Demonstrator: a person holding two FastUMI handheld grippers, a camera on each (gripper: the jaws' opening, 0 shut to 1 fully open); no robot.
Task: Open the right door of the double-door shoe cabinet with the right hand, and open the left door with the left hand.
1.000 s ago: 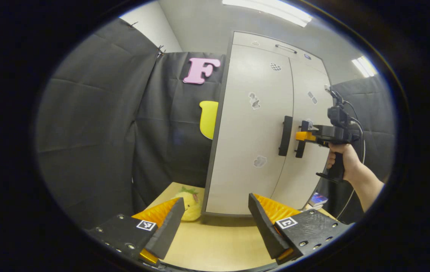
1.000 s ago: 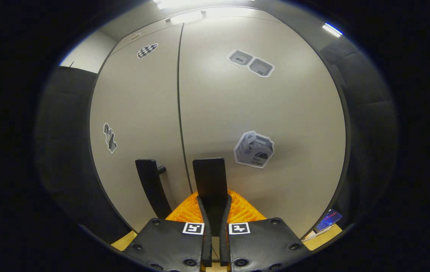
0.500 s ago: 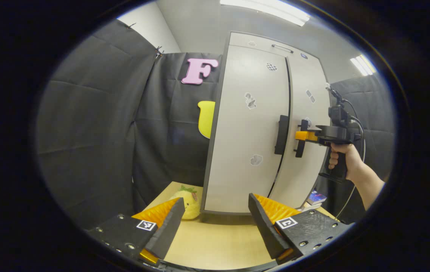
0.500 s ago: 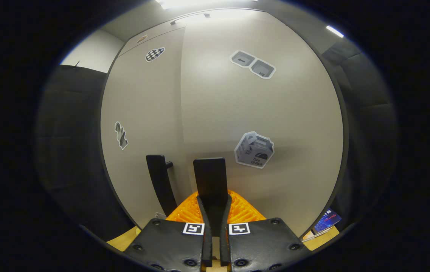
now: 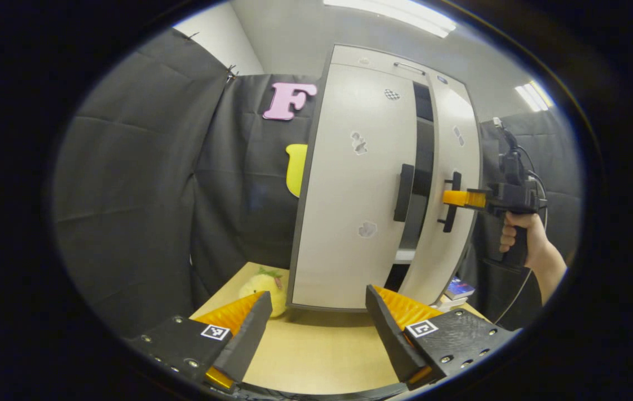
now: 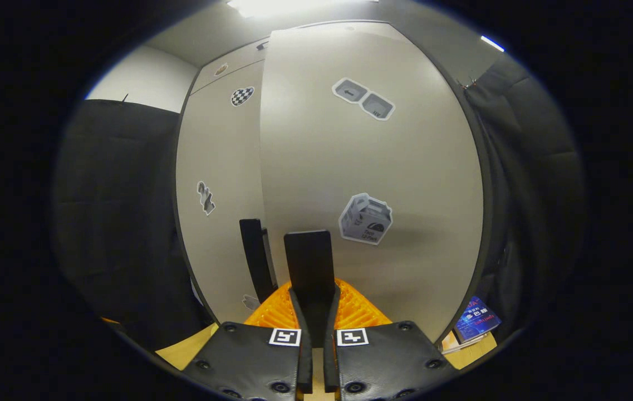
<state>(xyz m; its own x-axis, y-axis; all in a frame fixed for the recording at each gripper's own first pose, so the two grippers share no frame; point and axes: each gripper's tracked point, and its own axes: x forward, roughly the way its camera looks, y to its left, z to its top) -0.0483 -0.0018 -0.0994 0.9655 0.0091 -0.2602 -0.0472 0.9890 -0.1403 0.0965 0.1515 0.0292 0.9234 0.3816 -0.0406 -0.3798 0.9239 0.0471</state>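
The pale shoe cabinet stands on the table. Its right door (image 5: pixel 457 167) is swung partly out, and a dark gap (image 5: pixel 422 161) shows between it and the left door (image 5: pixel 349 184). In the right gripper view my right gripper (image 6: pixel 315 293) is shut on the right door's black handle (image 6: pixel 309 259); the left gripper view shows the same grip (image 5: pixel 454 198) with a hand (image 5: pixel 516 236) behind it. The left door (image 6: pixel 219 184) is closed, its black handle (image 5: pixel 403 192) free. My left gripper (image 5: pixel 316 314) hangs open low in front of the cabinet, apart from it.
A yellow plush toy (image 5: pixel 260 285) lies on the wooden table (image 5: pixel 316 351) at the cabinet's left foot. A book (image 5: pixel 458 288) lies on the table by the cabinet's right side (image 6: pixel 475 326). Black cloth walls close in on both sides.
The right door has swung outward with my right gripper on its handle, and a dark gap has opened between the doors. My left gripper has stayed open and barely shifted.
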